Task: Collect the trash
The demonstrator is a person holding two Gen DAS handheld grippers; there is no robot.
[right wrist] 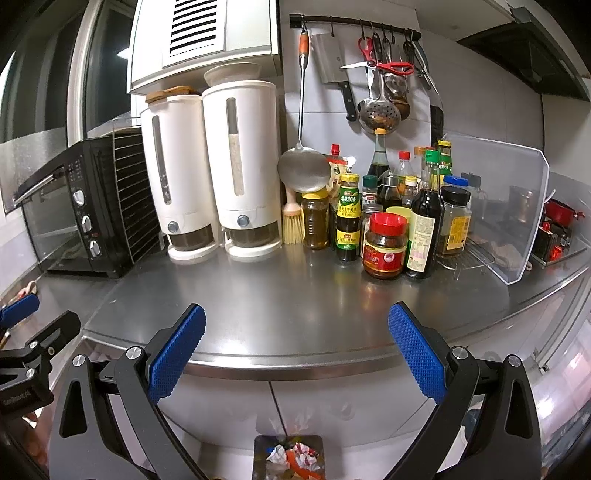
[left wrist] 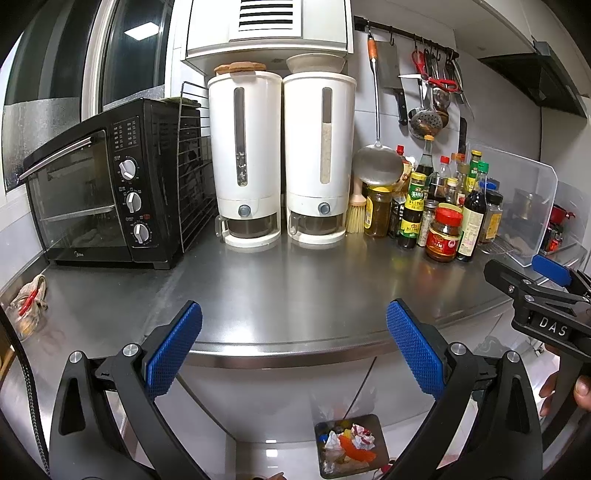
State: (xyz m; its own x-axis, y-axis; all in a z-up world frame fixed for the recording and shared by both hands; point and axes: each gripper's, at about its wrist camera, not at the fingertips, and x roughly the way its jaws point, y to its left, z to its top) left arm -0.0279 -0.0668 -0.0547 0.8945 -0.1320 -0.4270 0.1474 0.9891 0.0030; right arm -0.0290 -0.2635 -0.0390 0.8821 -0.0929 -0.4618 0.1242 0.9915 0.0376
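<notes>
A small trash bin (left wrist: 380, 424) stands on the floor below the counter, holding crumpled white, red and orange scraps (left wrist: 351, 443); it also shows in the right wrist view (right wrist: 317, 443) with its scraps (right wrist: 295, 458). My left gripper (left wrist: 293, 347) is open and empty, held at the steel counter's front edge (left wrist: 288, 349), above the bin. My right gripper (right wrist: 295, 347) is open and empty too, beside the left one; it shows at the right edge of the left wrist view (left wrist: 524, 271).
On the counter stand a black toaster oven (left wrist: 99, 195), two white dispensers (left wrist: 280, 158), a cluster of sauce bottles and jars (left wrist: 443, 206) and a clear plastic guard (right wrist: 506, 206). A glass jar with a cloth (left wrist: 27, 306) sits at the far left. Utensils hang on a rail (right wrist: 369, 33).
</notes>
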